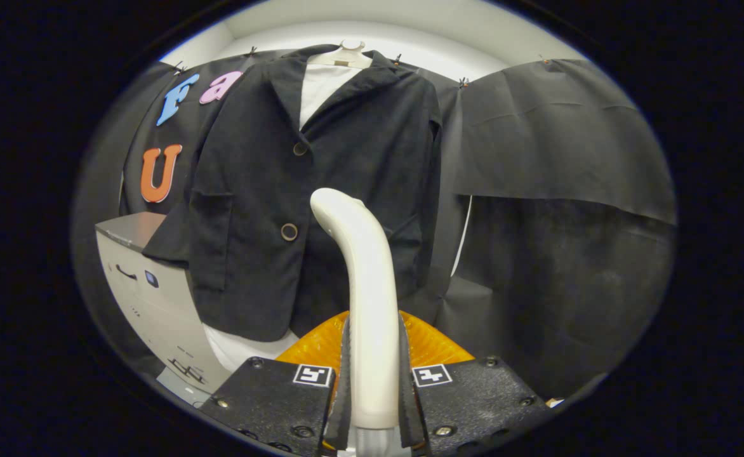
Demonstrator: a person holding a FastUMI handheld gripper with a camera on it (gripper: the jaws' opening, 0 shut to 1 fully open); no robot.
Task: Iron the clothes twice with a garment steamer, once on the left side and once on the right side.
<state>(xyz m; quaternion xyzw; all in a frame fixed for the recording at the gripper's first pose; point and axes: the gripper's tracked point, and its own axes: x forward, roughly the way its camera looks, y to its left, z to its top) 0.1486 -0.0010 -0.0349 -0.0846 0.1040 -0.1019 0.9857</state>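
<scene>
A black jacket [321, 184] hangs on a white hanger [345, 54] over a white shirt [321, 86], straight ahead of the fingers. My gripper [372, 381] is shut on the white handle of the garment steamer [362, 279], both fingers pressing its lower part. The steamer curves up and its head ends in front of the jacket's lower half, near the lower button [289, 231]. An orange translucent part [327, 346] of the steamer sits just beyond the fingers. Whether the head touches the cloth I cannot tell.
A grey cabinet [146, 285] stands to the left of the jacket, under its sleeve. Black cloth walls [562, 190] hang behind and to the right. White shirt fabric [239, 349] shows below the jacket's hem.
</scene>
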